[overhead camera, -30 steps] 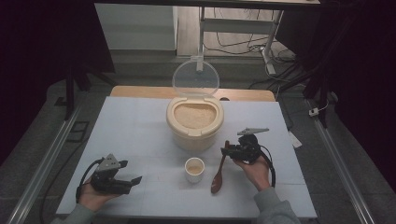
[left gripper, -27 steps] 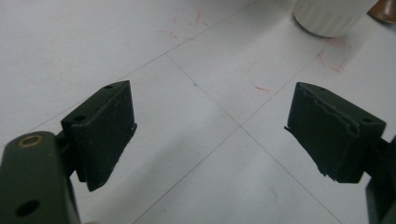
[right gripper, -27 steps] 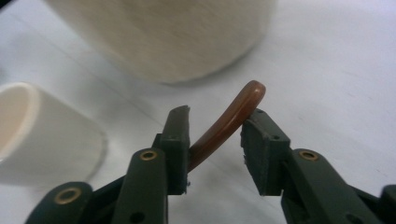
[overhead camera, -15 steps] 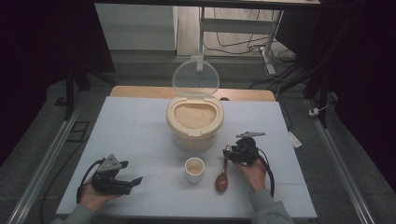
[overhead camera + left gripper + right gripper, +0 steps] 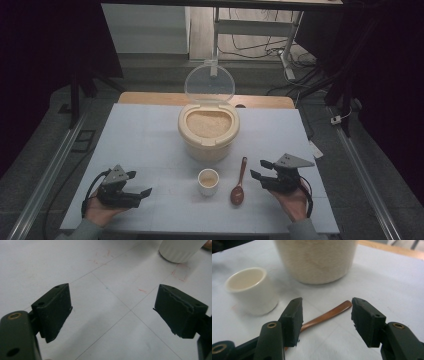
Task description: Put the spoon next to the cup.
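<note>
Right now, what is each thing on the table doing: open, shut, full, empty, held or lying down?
Rice container: lid flipped up, open, full of rice.
Small cup: upright, holds something pale.
Wooden spoon: lying flat on the table, not held.
Right gripper: jaws just opened, nothing between them.
Left gripper: jaws open, empty.

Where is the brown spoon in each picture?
High view: the spoon lies flat on the table, right of the small cup, left of the right tool.
Right gripper view: its handle runs between the open jaws.
Left gripper view: no spoon that I can make out.
Shared landmark: the small cup.
</note>
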{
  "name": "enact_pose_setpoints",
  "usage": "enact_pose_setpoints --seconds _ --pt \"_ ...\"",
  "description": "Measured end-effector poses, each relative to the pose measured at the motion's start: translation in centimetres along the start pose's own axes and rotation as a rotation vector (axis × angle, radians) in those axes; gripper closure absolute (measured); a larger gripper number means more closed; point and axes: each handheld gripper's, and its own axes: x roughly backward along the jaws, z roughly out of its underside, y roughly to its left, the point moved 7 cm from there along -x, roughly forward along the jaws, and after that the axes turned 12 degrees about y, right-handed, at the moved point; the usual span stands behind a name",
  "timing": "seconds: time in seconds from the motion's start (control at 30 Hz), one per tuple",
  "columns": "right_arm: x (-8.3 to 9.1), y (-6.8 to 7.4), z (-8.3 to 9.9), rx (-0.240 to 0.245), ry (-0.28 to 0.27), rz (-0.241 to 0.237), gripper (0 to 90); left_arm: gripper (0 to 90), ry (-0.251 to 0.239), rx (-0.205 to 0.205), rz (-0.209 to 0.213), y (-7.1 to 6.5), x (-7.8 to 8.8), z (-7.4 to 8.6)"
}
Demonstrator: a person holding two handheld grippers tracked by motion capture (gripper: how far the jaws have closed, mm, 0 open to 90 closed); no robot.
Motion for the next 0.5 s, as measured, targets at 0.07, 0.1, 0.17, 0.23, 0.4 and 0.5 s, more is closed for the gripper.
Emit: enact_pose_setpoints --seconds 0.07,0.1,0.17,0.23,0.4,0.5 --pt "0.8 0.3 0.5 0.038 -0.003 -0.002 42.2 13.4 -0.006 -0.005 -0.001 -0.1 0.0 -0.1" --pt "1.2 0.5 0.8 0.053 -0.008 -0.004 42.2 13.3 -0.009 -0.008 -0.003 -0.1 0.0 -0.1" --pt "1.9 0.8 1.2 0.072 -0.008 0.001 40.8 13.1 -0.019 -0.012 -0.004 -0.2 0.1 -0.2" --pt "2.7 0.9 1.7 0.084 -0.013 0.003 39.9 12.9 -0.024 -0.014 -0.004 -0.2 0.2 -0.2" --pt "3.7 0.4 2.9 0.069 -0.03 0.011 38.5 12.1 -0.022 -0.019 -0.005 -0.2 0.2 -0.1" --pt "3.8 0.1 3.2 0.064 -0.028 0.006 37.8 12.0 -0.024 -0.029 -0.01 -0.4 0.2 -0.1"
